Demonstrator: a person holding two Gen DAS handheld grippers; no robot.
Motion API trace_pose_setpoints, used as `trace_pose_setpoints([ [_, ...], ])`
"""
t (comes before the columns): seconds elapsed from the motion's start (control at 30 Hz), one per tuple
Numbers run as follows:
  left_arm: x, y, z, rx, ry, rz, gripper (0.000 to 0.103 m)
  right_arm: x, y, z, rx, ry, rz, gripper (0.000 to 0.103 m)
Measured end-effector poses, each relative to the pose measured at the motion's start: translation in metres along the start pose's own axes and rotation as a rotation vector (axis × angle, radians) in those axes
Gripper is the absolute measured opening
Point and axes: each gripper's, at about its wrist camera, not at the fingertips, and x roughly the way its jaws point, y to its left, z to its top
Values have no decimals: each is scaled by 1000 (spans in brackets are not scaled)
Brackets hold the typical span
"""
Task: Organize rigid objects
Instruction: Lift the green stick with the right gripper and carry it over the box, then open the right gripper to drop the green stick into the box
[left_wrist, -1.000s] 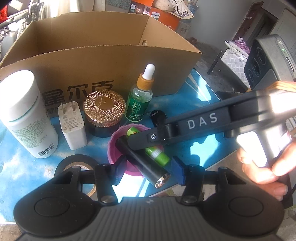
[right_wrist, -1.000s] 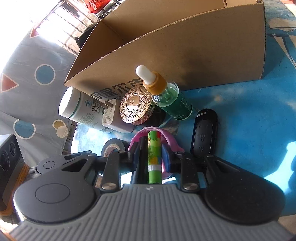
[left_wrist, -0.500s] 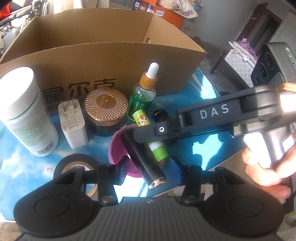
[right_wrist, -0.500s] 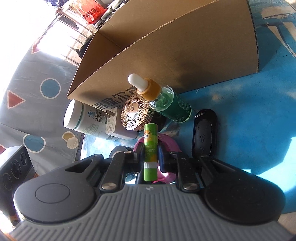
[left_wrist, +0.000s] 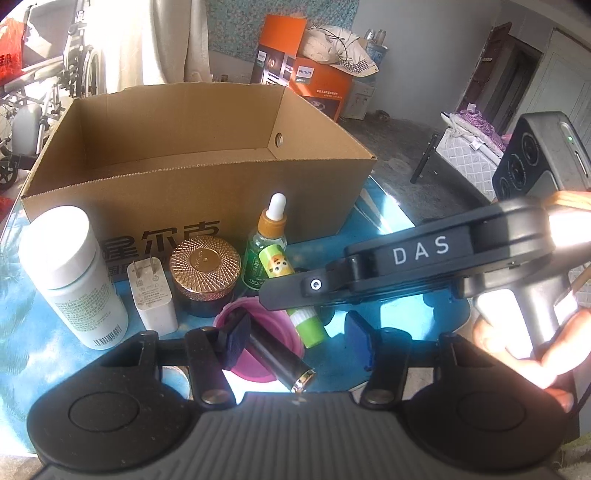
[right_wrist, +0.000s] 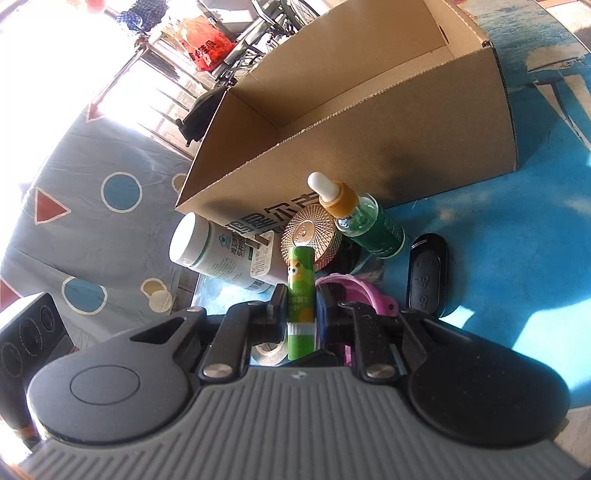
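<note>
My right gripper (right_wrist: 301, 314) is shut on a green glue stick (right_wrist: 301, 299) with a cartoon face and holds it lifted above the pink cup (right_wrist: 354, 291). In the left wrist view the right gripper's fingers (left_wrist: 291, 295) cross in front, gripping the glue stick (left_wrist: 275, 264). My left gripper (left_wrist: 299, 338) is open around the pink cup (left_wrist: 258, 314), with a black tube (left_wrist: 277, 356) lying in it. An open, empty cardboard box (left_wrist: 184, 184) stands behind.
In front of the box stand a white bottle (left_wrist: 70, 273), a white charger plug (left_wrist: 151, 295), a gold-lidded jar (left_wrist: 205, 267) and a green dropper bottle (left_wrist: 267, 236). A black remote (right_wrist: 426, 275) lies on the blue table. A tape roll (right_wrist: 269, 350) lies near the cup.
My right gripper has lifted the green glue stick up out of the pink cup. The left gripper has risen and stays open around the cup; the black tube remains in it.
</note>
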Motion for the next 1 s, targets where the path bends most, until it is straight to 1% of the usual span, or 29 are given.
trace_pose_setpoints([
  [0.1, -14, -2, 6, 8, -41, 9, 54, -11, 18, 4, -35, -21, 33, 14],
  [0.2, -33, 3, 21, 15, -90, 26, 54, -13, 40, 17, -80, -38, 71, 14],
  [0.23, -37, 4, 27, 17, -101, 37, 54, -14, 48, 25, -100, -43, 81, 14],
  [0.3, -47, 11, 46, 18, -123, 82, 53, -11, 62, 44, -118, -45, 106, 14],
  [0.37, -52, 20, 64, 9, -137, 119, 53, -3, 74, 68, -126, -34, 129, 14],
  [0.47, -53, 40, 92, -20, -148, 138, 54, 18, 85, 107, -109, 1, 141, 14],
  [0.5, -50, 48, 102, -37, -139, 153, 54, 28, 87, 124, -90, 23, 144, 14],
  [0.57, -43, 61, 119, -49, -120, 177, 54, 47, 90, 149, -66, 55, 133, 14],
  [0.67, -19, 87, 142, -57, -73, 245, 53, 89, 86, 188, 1, 112, 86, 14],
  [0.73, -4, 100, 152, -75, -35, 293, 52, 118, 78, 206, 54, 153, 50, 14],
  [0.83, 9, 120, 159, -107, 4, 324, 52, 149, 67, 223, 102, 184, 11, 16],
  [0.87, 12, 125, 160, -112, 9, 326, 52, 158, 65, 224, 112, 180, -5, 17],
  [0.93, 13, 130, 156, -120, 16, 333, 52, 172, 61, 228, 95, 183, -20, 18],
  [1.0, 13, 132, 154, -121, 16, 335, 52, 178, 57, 225, 111, 182, -42, 26],
])
